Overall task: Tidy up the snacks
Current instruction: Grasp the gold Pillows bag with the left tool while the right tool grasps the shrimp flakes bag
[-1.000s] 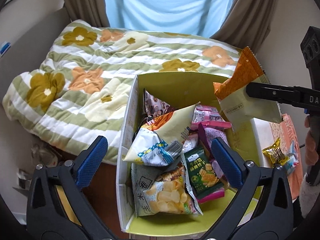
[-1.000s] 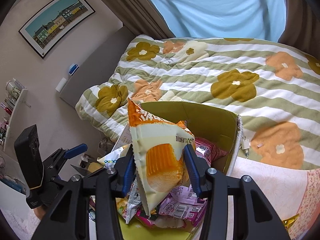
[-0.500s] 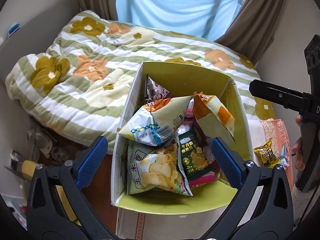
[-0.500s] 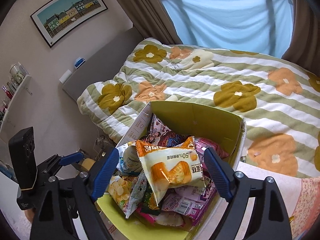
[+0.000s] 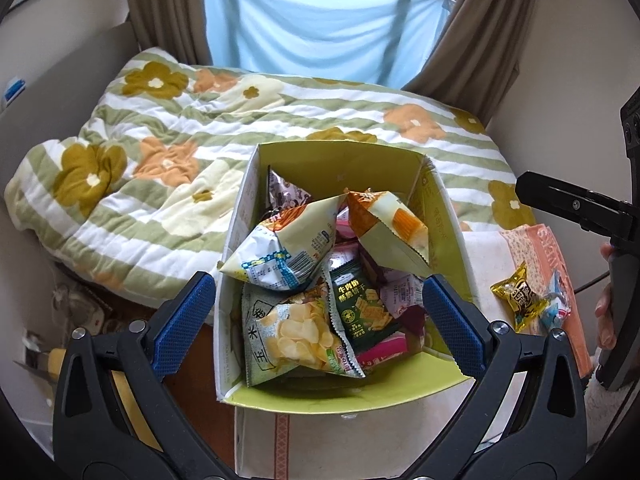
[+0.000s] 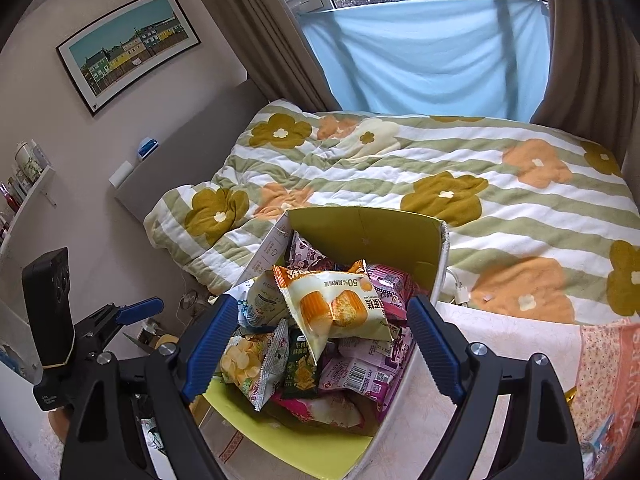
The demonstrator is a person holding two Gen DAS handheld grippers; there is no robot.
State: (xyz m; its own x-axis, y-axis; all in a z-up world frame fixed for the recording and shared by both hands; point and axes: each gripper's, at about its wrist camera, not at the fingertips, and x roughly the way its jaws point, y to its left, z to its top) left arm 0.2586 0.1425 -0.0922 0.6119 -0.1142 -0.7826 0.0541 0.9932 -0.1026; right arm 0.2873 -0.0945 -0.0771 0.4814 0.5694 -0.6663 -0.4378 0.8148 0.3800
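Bedside yellow box (image 6: 400, 236) now topped by orange cake packet (image 6: 336, 312), right claw (image 6: 316, 344) newly released, left claw (image 5: 316, 312) agape

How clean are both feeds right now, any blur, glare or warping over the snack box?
Left wrist view: sharp, soft daylight, snack box legible, edges bowed by fisheye. Right wrist view: equally sharp, slight sheen on the cake packet, picture frame curved, corners black.

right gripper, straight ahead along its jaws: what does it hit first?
Most likely the orange-and-cream cake packet lying on top of the pile in the green box. The right gripper is open and holds nothing; depth is unclear.
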